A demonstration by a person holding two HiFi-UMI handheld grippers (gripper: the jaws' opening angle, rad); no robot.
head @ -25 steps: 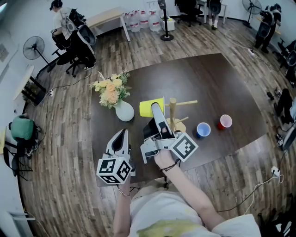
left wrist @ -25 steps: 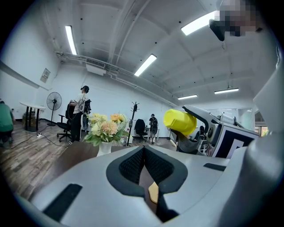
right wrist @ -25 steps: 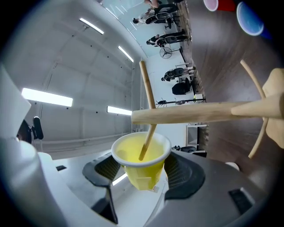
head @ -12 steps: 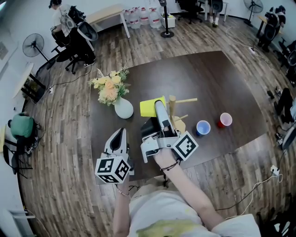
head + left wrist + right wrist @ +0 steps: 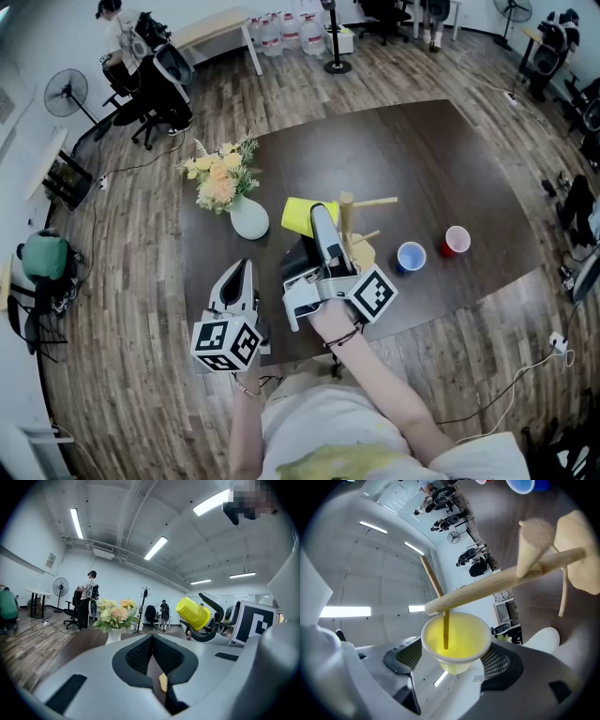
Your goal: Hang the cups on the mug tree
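A light wooden mug tree, with an upright trunk, thin pegs and a round base, is seen standing near the middle of a dark brown table. A yellow plastic cup is found at the top of the tree, on its left side in the head view. It is raised off the table and turned on its side, with its open mouth facing the trunk. In the right gripper view a thin peg of the tree is seen reaching into the cup's mouth, its end well inside.

The right gripper is held up against that side of the tree, with the yellow cup between its jaws. The jaws have just been opening and are now spread wide. A gap is seen between one pad and the cup's wall, so the cup is not squeezed.

The left gripper is kept low and to the left of the tree, by the table's near edge. Its jaws are brought together at the tips and nothing is held between them.

A blue plastic cup is set upright just to the right of the tree's base, and a red plastic cup is set upright a little farther to the right. A white vase of pale flowers is placed to the left of the tree, beyond the yellow cup.
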